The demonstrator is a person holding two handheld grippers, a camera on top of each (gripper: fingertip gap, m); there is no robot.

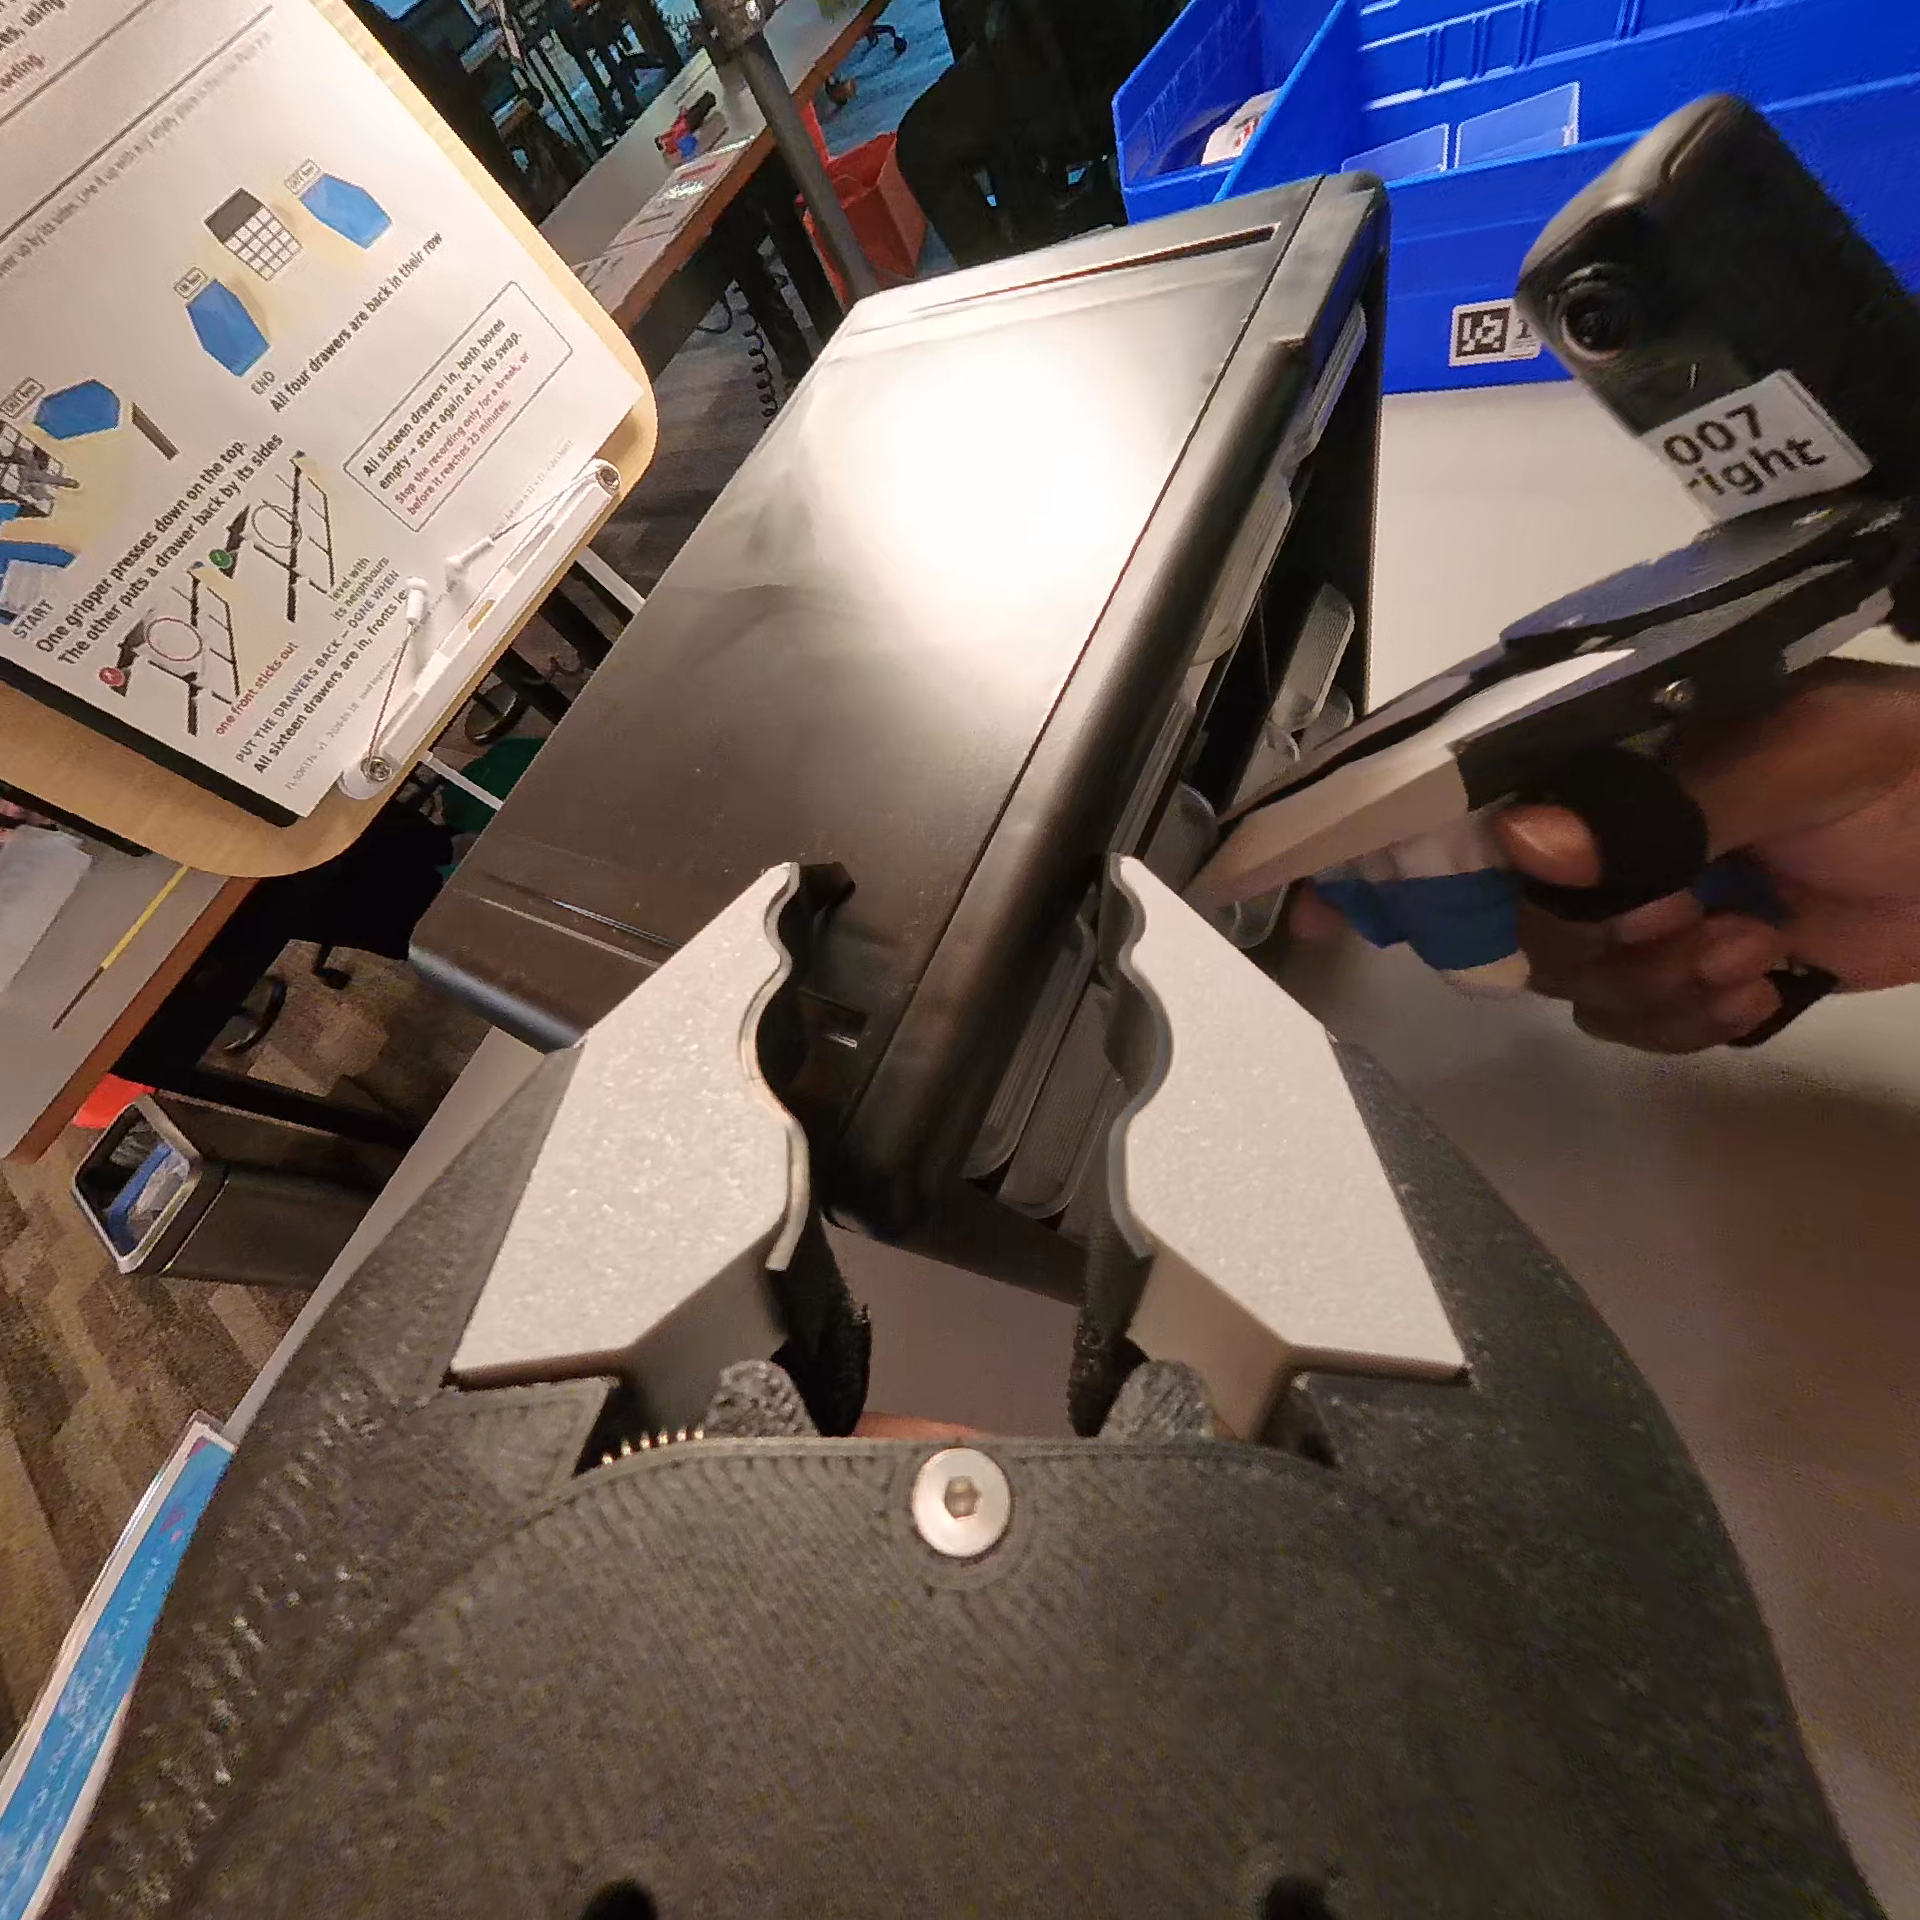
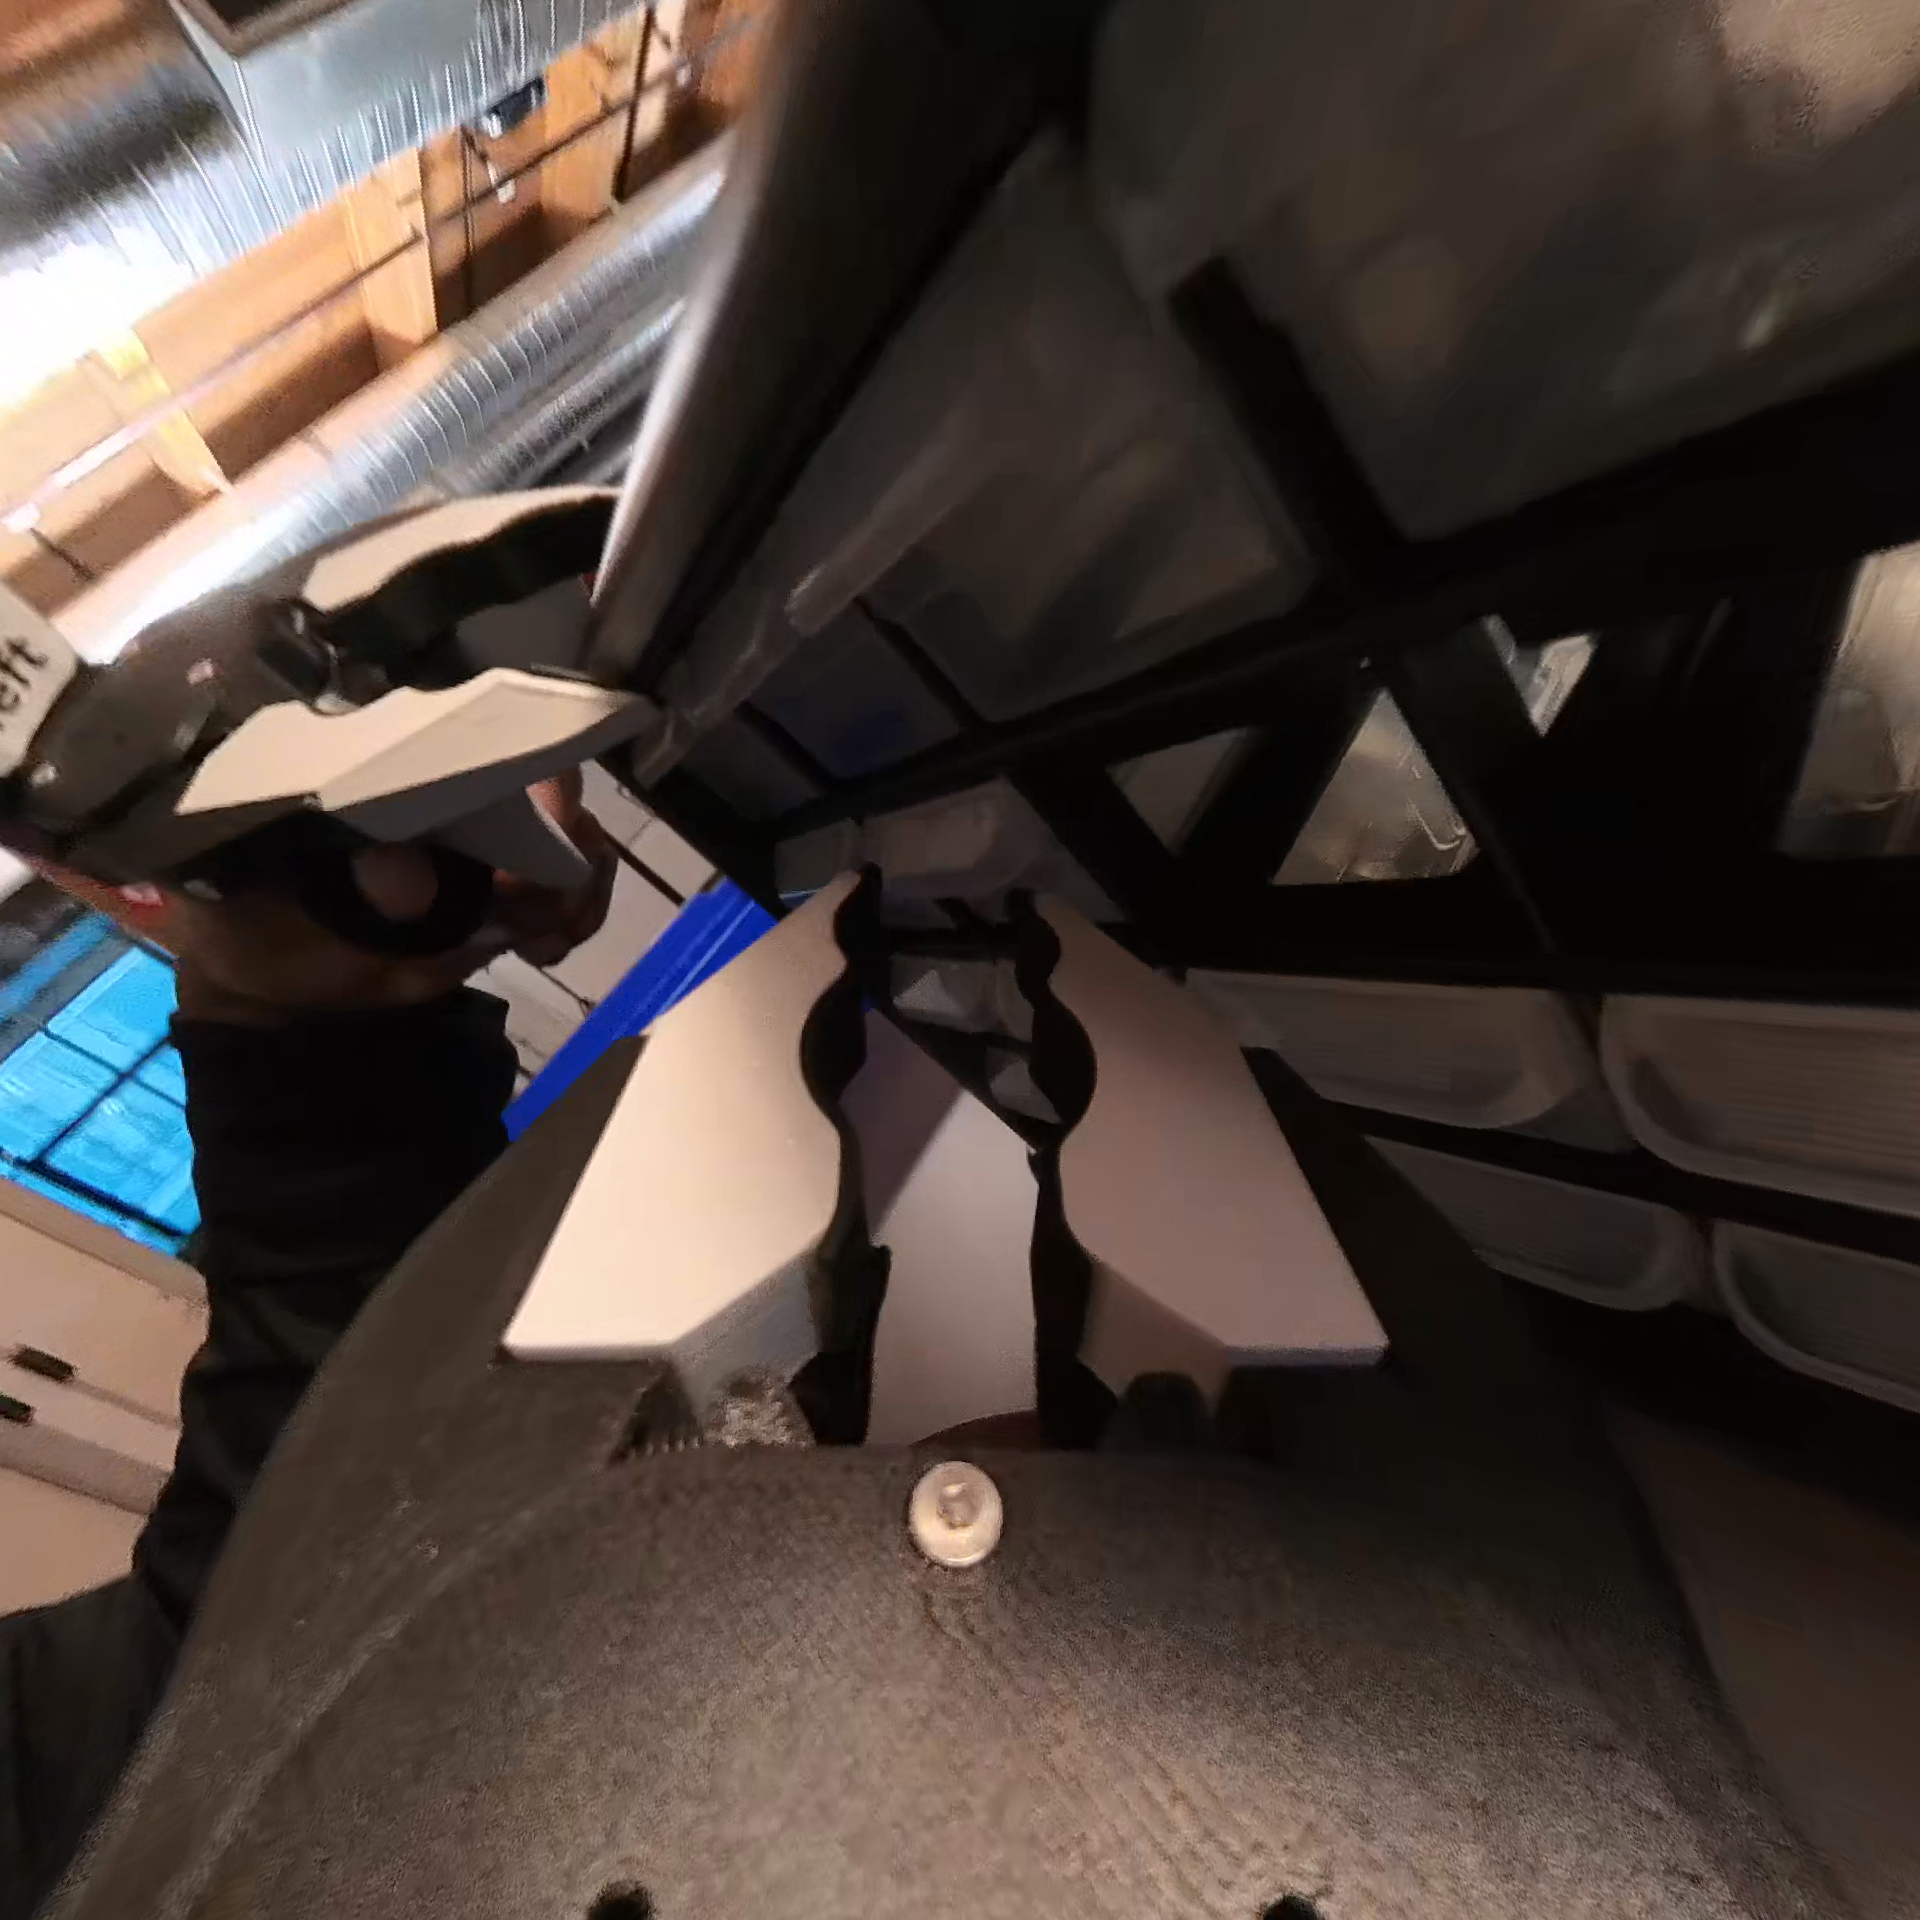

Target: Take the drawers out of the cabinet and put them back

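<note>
The left tongs (image 1: 956, 894) are spread wide astride the top front edge of the black cabinet (image 1: 935, 540), apparently steadying it; pad contact cannot be told. The right tongs (image 2: 940, 914) are narrowed around a clear drawer's (image 2: 935, 842) front in the cabinet, pressing unconfirmed. Should the hold be shallow, the drawer could slip, or the cabinet could be dragged across the counter (image 1: 1558, 1195).

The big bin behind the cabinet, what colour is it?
Bright blue; the left wrist view shows it best, behind the black cabinet.
</note>
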